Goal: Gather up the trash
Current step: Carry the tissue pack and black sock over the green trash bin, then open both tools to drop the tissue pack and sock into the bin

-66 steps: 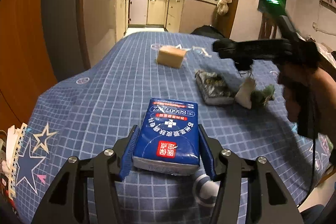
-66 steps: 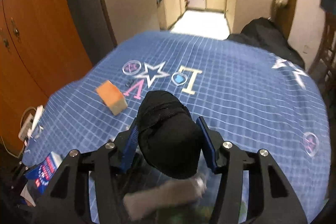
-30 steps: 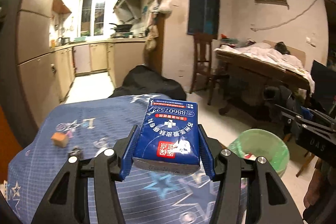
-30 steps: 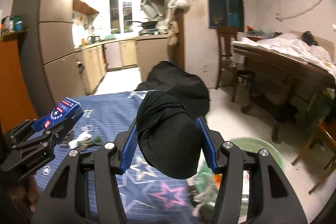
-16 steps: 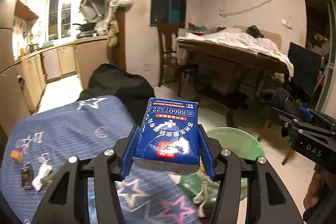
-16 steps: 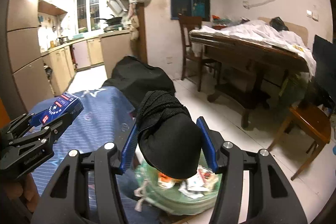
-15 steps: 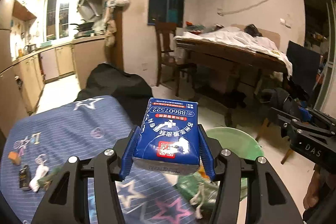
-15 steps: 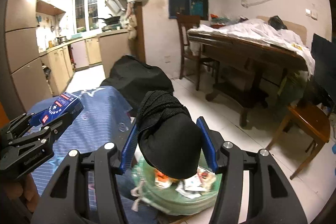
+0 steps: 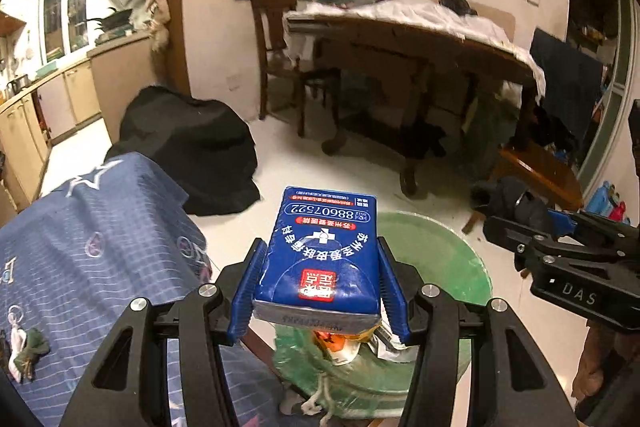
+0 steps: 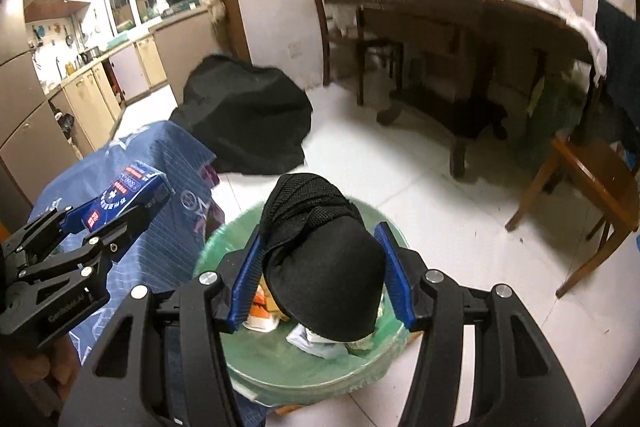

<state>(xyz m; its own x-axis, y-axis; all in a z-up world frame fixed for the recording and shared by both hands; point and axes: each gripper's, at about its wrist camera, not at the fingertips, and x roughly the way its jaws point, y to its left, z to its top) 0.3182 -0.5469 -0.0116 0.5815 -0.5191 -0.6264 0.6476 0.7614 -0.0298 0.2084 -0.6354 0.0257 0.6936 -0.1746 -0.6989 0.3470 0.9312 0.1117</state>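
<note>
Both grippers have swung from the table to above the green bin [image 10: 224, 247]. The left gripper [image 9: 318, 291] clamps a blue pack [image 9: 320, 251] printed "88607522"; the right gripper [image 10: 320, 287] pinches a black cloth bundle [image 10: 320, 259].

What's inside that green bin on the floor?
The green bin already holds crumpled wrappers and papers, white and orange. The black cloth bundle in the right gripper covers much of the opening, so what lies beneath it stays hidden.
</note>
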